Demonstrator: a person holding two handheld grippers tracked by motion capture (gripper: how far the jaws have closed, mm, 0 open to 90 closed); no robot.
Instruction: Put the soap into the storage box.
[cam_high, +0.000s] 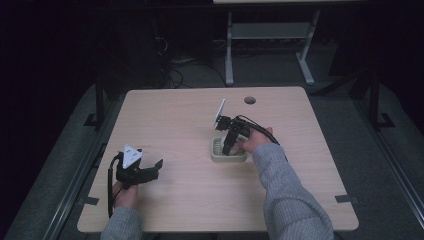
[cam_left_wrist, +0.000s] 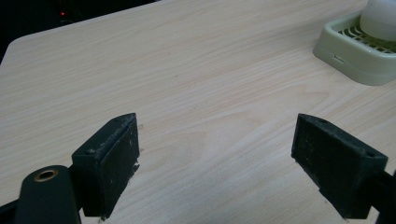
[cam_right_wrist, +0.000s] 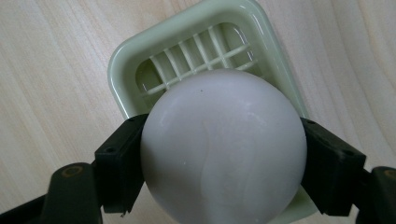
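Tongs on my right (cam_right_wrist: 223, 158) clamp the smooth white ball (cam_right_wrist: 223, 144) at its widest girth, above the green tray (cam_right_wrist: 126, 70); it looks slippery and light. Left tongs (cam_left_wrist: 217, 158) gape empty.

One light wooden bench (cam_high: 170, 125) with rounded corners. On it, one pale green square plastic tray (cam_right_wrist: 140, 60) with a slatted grid floor. One smooth white round ball (cam_right_wrist: 224, 149). Two black two-jaw claws: one left claw (cam_high: 159, 166), one right claw (cam_high: 226, 149). Two grey-sleeved forearms of one person.
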